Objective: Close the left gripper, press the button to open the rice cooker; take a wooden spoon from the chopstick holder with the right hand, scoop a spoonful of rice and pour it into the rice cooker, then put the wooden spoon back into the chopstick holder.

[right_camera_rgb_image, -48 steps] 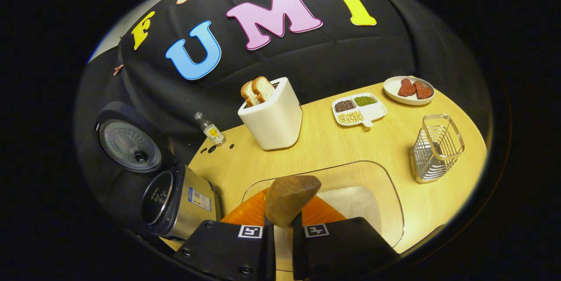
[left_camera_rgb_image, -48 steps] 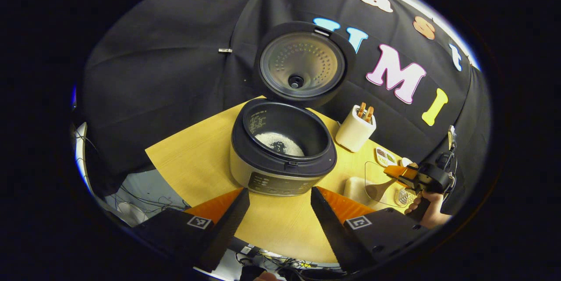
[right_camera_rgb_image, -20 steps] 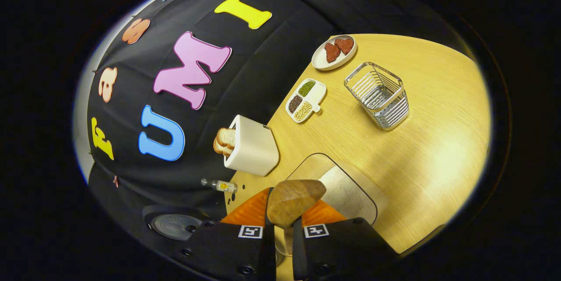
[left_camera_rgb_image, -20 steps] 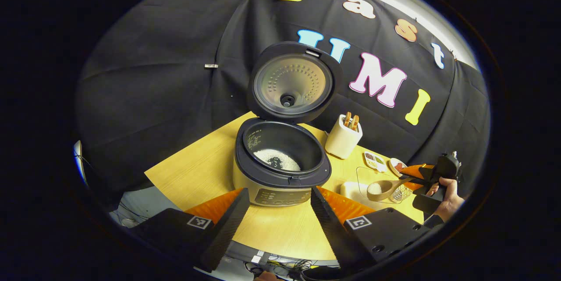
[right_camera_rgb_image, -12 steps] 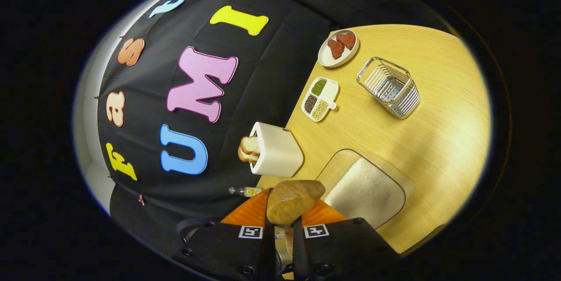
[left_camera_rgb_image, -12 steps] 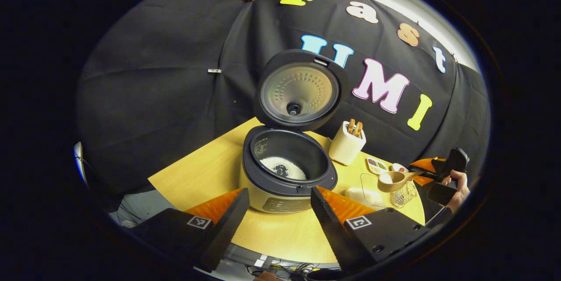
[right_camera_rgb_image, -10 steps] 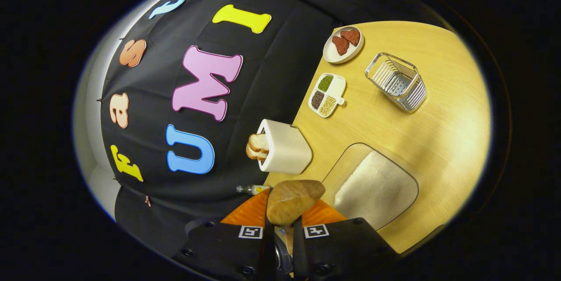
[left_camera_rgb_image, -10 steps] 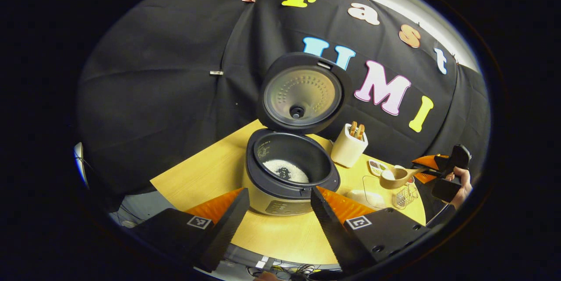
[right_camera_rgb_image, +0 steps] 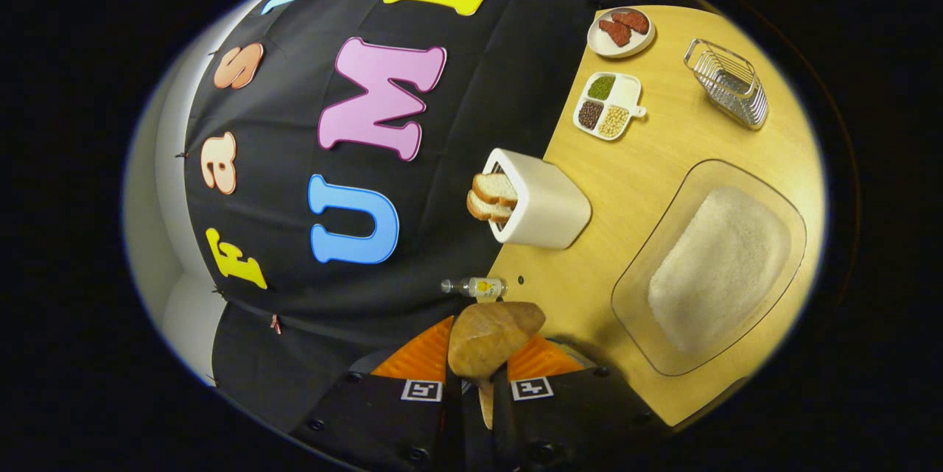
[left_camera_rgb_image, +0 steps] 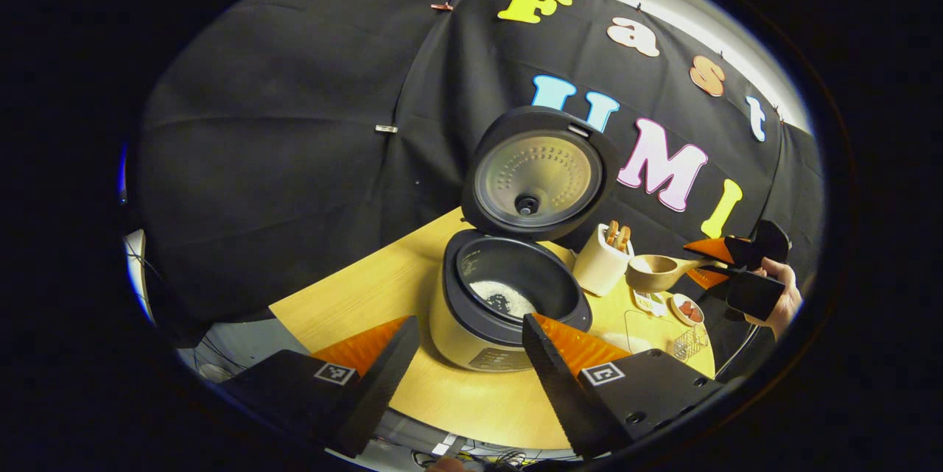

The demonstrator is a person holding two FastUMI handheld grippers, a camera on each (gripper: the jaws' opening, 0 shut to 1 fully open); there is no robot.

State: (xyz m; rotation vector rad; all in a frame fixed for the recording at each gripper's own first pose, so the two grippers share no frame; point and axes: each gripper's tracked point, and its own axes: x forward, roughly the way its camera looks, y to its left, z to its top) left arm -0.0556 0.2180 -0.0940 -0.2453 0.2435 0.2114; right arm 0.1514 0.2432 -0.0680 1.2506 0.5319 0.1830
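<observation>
The rice cooker (left_camera_rgb_image: 471,328) stands with its lid (left_camera_rgb_image: 538,174) up, and a little rice (left_camera_rgb_image: 501,299) lies in its black pot. My left gripper (left_camera_rgb_image: 469,325) hangs open in front of it, holding nothing. To the right, above the table, my right gripper (left_camera_rgb_image: 707,266) is shut on the handle of the wooden spoon (left_camera_rgb_image: 656,273), whose bowl carries rice beside the toaster (left_camera_rgb_image: 600,266). In the right gripper view the spoon's bowl (right_camera_rgb_image: 492,336) sticks out past my right gripper (right_camera_rgb_image: 475,376). The wire chopstick holder (right_camera_rgb_image: 729,82) stands far off on the table.
A glass dish of rice (right_camera_rgb_image: 711,266) lies on the wooden table (right_camera_rgb_image: 663,155). The white toaster (right_camera_rgb_image: 549,210) holds bread slices, with a small bottle (right_camera_rgb_image: 475,286) near it. A divided dish of beans (right_camera_rgb_image: 608,105) and a plate (right_camera_rgb_image: 620,32) sit by the wall.
The right gripper lifted the spoon with rice out of the glass dish and carried it up towards the cooker. The left gripper drew back, still open.
</observation>
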